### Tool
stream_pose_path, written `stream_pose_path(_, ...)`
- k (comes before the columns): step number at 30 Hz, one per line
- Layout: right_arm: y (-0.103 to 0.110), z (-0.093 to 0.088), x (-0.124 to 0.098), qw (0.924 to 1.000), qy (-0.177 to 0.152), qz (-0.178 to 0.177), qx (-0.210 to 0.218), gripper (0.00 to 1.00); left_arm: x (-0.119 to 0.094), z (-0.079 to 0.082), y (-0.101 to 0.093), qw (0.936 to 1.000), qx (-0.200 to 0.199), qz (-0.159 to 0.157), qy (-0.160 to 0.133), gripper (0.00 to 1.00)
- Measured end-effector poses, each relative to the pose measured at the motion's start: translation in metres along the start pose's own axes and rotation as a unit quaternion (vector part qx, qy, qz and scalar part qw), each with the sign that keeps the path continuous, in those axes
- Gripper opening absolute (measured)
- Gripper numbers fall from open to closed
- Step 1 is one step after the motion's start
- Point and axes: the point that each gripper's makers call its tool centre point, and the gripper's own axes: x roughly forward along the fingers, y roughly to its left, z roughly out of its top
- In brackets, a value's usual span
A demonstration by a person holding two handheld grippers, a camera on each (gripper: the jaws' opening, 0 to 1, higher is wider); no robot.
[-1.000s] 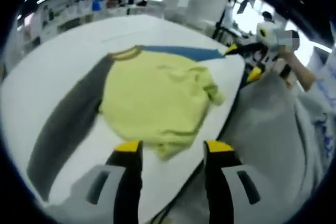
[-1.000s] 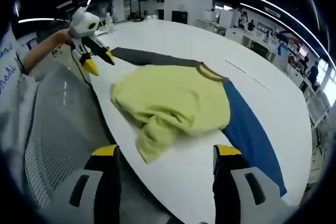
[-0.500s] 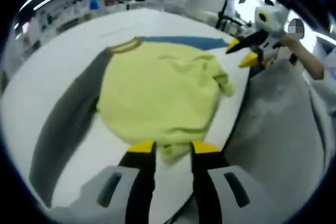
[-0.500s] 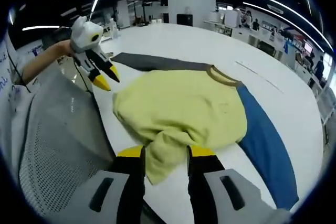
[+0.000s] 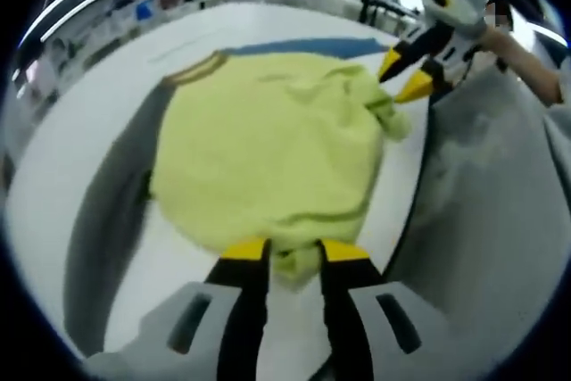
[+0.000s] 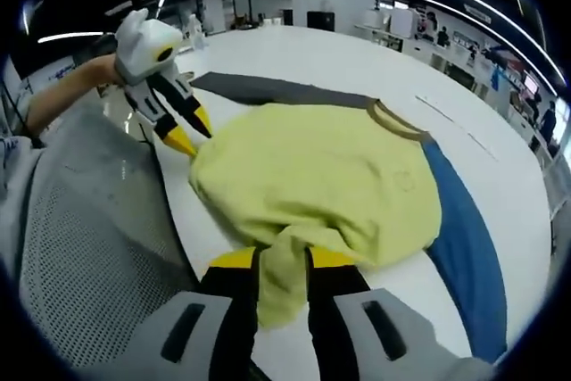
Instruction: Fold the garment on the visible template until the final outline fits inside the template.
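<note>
A yellow-green sweater (image 5: pixel 259 149) with a grey sleeve (image 5: pixel 116 211), a blue sleeve (image 5: pixel 312 46) and a tan collar (image 5: pixel 198 69) lies flat on the white table (image 5: pixel 80 104). My left gripper (image 5: pixel 294 252) is shut on a bunched bit of its near hem. The right gripper (image 5: pixel 401 78) comes in at the upper right, at the sweater's other near corner. In the right gripper view, my right gripper (image 6: pixel 282 260) is shut on a hanging fold of the sweater (image 6: pixel 321 176). The left gripper (image 6: pixel 190 129) touches the hem's far-left end.
The person's grey mesh clothing (image 6: pixel 89 247) presses against the table's near edge (image 6: pixel 174 220). A thin line (image 6: pixel 446 118) is marked on the table beyond the collar (image 6: pixel 393 118). Desks and people stand far behind the table.
Both grippers moved forward onto the sweater's near hem. Their jaws went from wide open to shut on the fabric, which now bunches between them.
</note>
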Motion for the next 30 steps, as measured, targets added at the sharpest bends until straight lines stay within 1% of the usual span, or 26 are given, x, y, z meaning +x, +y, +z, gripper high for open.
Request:
stream_pose_path(3, 0.001, -0.003, 0.004, 1.0, 0.006, 0.001, -0.005, 0.18, 0.001, 0.001, 0.003, 0.9999, 0.011, 0.01, 0.002, 0.17)
stream_pose_path(7, 0.0, -0.005, 0.008, 0.9999, 0.011, -0.003, -0.009, 0.13, 0.003, -0.001, 0.005, 0.9997, 0.017, 0.016, 0.006, 0.15)
stream_pose_path(9, -0.001, -0.005, 0.007, 0.9999, 0.012, -0.003, -0.008, 0.11, 0.003, -0.001, 0.006, 0.9996, 0.018, 0.021, 0.004, 0.1)
stream_pose_path(13, -0.004, -0.005, 0.005, 0.9998, 0.01, -0.006, -0.014, 0.07, 0.002, 0.001, 0.006, 0.9997, 0.018, 0.019, 0.001, 0.03)
stream_pose_path(14, -0.004, -0.005, 0.005, 0.9998, 0.009, -0.006, -0.014, 0.05, 0.002, 0.002, 0.007, 0.9996, 0.018, 0.021, -0.001, 0.03)
stream_pose_path(17, -0.006, -0.005, 0.002, 0.9999, 0.006, -0.009, -0.013, 0.04, 0.0, 0.004, 0.007, 0.9996, 0.018, 0.019, -0.004, 0.0)
stream_pose_path(20, -0.007, -0.003, -0.003, 0.9998, 0.003, -0.012, -0.013, 0.03, -0.006, 0.007, 0.006, 0.9997, 0.015, 0.014, -0.011, 0.0)
stream_pose_path(21, -0.008, -0.002, -0.006, 0.9998, 0.001, -0.013, -0.013, 0.03, -0.009, 0.01, 0.004, 0.9998, 0.005, 0.008, -0.018, 0.0)
stream_pose_path(22, -0.009, -0.002, -0.008, 0.9998, -0.001, -0.014, -0.013, 0.03, -0.011, 0.011, 0.005, 0.9997, 0.001, 0.009, -0.022, 0.0)
stream_pose_path(25, -0.011, -0.001, -0.014, 0.9998, -0.004, -0.016, -0.013, 0.02, -0.018, 0.015, 0.007, 0.9995, 0.008, 0.014, -0.026, 0.0)
stream_pose_path(29, -0.022, 0.003, -0.023, 0.9994, -0.007, -0.029, -0.015, 0.02, -0.028, 0.032, 0.012, 0.9979, -0.001, 0.014, -0.063, 0.0)
stream_pose_path(30, -0.025, 0.004, -0.025, 0.9993, -0.009, -0.032, -0.015, 0.02, -0.03, 0.034, 0.014, 0.9978, -0.005, 0.014, -0.065, 0.0)
